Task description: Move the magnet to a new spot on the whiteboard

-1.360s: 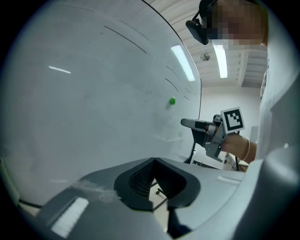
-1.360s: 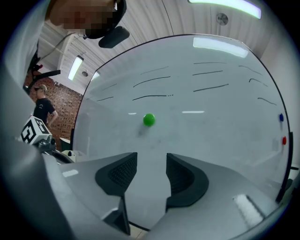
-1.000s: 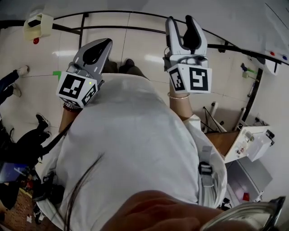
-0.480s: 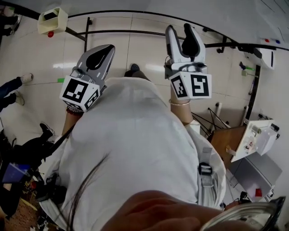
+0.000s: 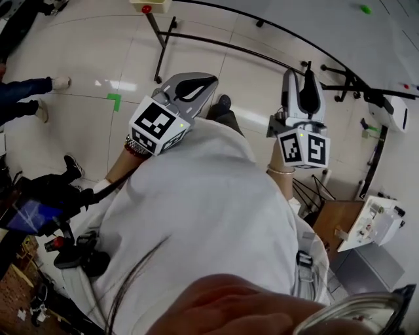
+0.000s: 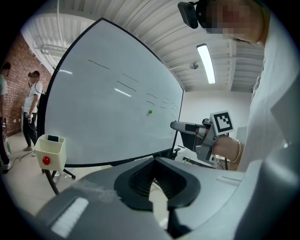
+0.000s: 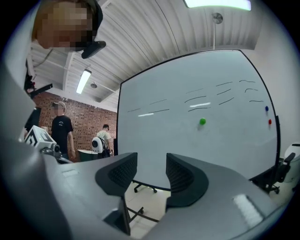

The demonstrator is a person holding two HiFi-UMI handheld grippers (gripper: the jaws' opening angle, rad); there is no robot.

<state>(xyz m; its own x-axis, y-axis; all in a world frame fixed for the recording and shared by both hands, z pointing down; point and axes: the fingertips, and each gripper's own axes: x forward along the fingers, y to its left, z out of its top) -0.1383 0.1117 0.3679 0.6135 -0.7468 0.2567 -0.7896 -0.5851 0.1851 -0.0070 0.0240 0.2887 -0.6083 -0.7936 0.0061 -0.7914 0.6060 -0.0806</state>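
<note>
A small green magnet [image 7: 202, 122] sticks to the big whiteboard [image 7: 187, 150], roughly mid-board; it also shows in the left gripper view [image 6: 150, 112] and at the top right of the head view [image 5: 364, 9]. Both grippers hang in the air well short of the board. My right gripper [image 7: 151, 176] points at the board below and left of the magnet, open, with nothing between its fingers. My left gripper [image 6: 154, 177] is shut and empty, aimed at the board's lower edge. In the head view the left gripper [image 5: 193, 85] and right gripper [image 5: 304, 88] are raised in front of my body.
A blue magnet [image 7: 266, 108] and a red magnet [image 7: 269, 122] sit near the board's right edge. A cream box with a red button [image 6: 49, 152] stands on a stand at the board's left end. People stand at the left [image 7: 61, 129]. A wooden desk [image 5: 330, 209] is at my right.
The view has swung towards the whiteboard, and the green magnet has come into sight. Both grippers have shifted right in the head view; the right one now shows edge-on.
</note>
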